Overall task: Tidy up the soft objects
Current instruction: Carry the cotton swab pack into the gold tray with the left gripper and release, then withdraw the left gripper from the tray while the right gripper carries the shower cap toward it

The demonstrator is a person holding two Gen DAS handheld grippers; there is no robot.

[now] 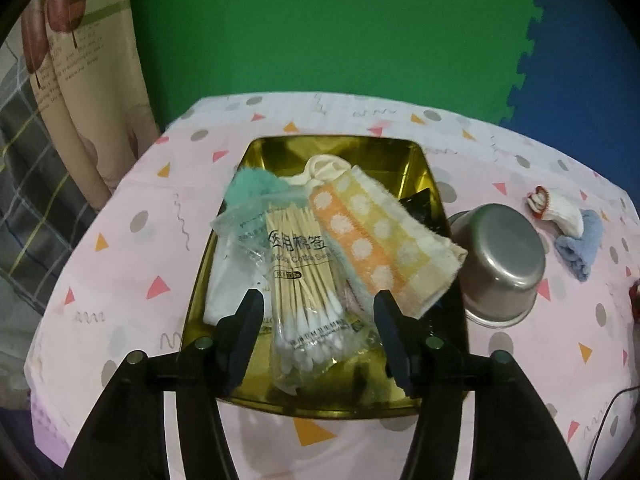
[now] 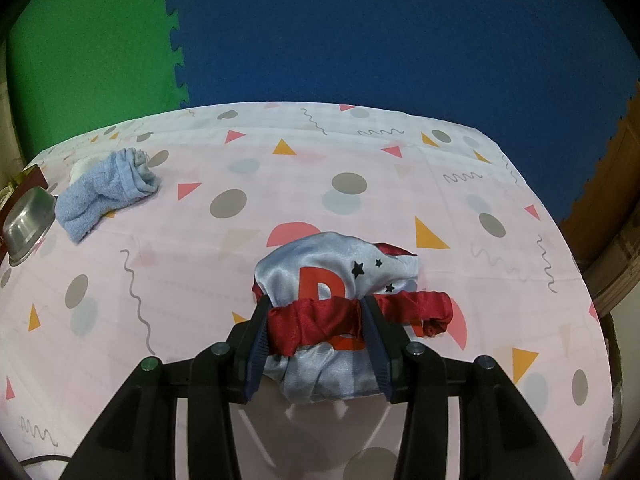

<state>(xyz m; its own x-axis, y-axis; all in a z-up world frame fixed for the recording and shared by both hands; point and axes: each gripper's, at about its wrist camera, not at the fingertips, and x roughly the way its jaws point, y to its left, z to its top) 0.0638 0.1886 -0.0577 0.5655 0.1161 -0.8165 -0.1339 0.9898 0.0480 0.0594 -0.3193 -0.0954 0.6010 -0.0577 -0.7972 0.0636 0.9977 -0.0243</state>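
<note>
Soft things lie in two groups on the pink patterned tablecloth [image 1: 120, 248]: some packed in a gold tray [image 1: 420, 168], others loose off to its right. Just right of the tray, touching or nearly touching its rim, an upturned steel bowl [image 1: 500, 256] sits on its mouth; it stands between the tray and the loose cloths. Farther right a white sock with red trim [image 1: 560, 212] lies on a folded blue towel [image 1: 580, 248]. In the right wrist view the same blue towel [image 2: 104, 192] is at the far left, well apart from the gripper, with the steel bowl [image 2: 28, 224] at the left edge.

Inside the tray a clear bag of cotton swabs [image 1: 304, 280] lies on top along the middle; an orange and yellow dotted towel [image 1: 384, 240] slants over the right rim toward the bowl; a teal fluffy cloth [image 1: 256, 188] and a cream cloth [image 1: 324, 168] are at the far end; a white cloth [image 1: 228, 288] fills the left side; something dark [image 1: 416, 204] is against the right wall, too hidden to tell.

The left gripper [image 1: 316, 312] hovers over the near end of the tray, jaws spread on either side of the swab bag and not pressing it. The right gripper [image 2: 316, 320] is at the near middle of the table — its jaws pinch a bunched pale blue satin cloth [image 2: 332, 264] with a dark red band [image 2: 400, 304], a red letter and small black stars.
</note>
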